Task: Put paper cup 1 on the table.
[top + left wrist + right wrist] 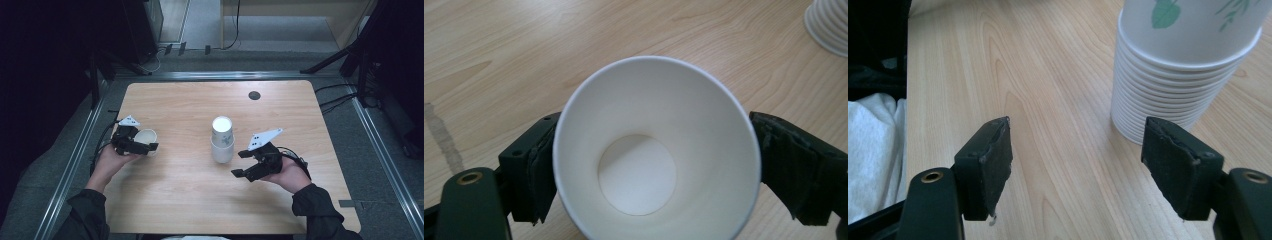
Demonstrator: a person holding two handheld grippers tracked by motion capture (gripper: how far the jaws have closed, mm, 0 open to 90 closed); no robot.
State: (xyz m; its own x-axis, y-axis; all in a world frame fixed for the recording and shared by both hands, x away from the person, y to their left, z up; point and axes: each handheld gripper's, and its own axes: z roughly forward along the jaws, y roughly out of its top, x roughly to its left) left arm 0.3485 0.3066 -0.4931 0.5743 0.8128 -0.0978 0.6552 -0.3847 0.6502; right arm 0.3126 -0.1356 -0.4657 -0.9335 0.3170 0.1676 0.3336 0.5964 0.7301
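A single white paper cup stands upright on the wooden table at the left, mouth up. My left gripper straddles it. In the left gripper view the cup sits round and unsqueezed between the jaws of the left gripper, whose pads lie close along its sides; the jaws are open. A stack of several white cups with green leaf print stands mid-table. My right gripper hovers just right of it, open and empty. In the right gripper view the stack stands ahead and right of my right gripper.
A dark round hole lies near the table's far edge. Metal rails and cables run round the table on the floor. A white cloth shows past the table's near edge. A faint grey streak marks the wood.
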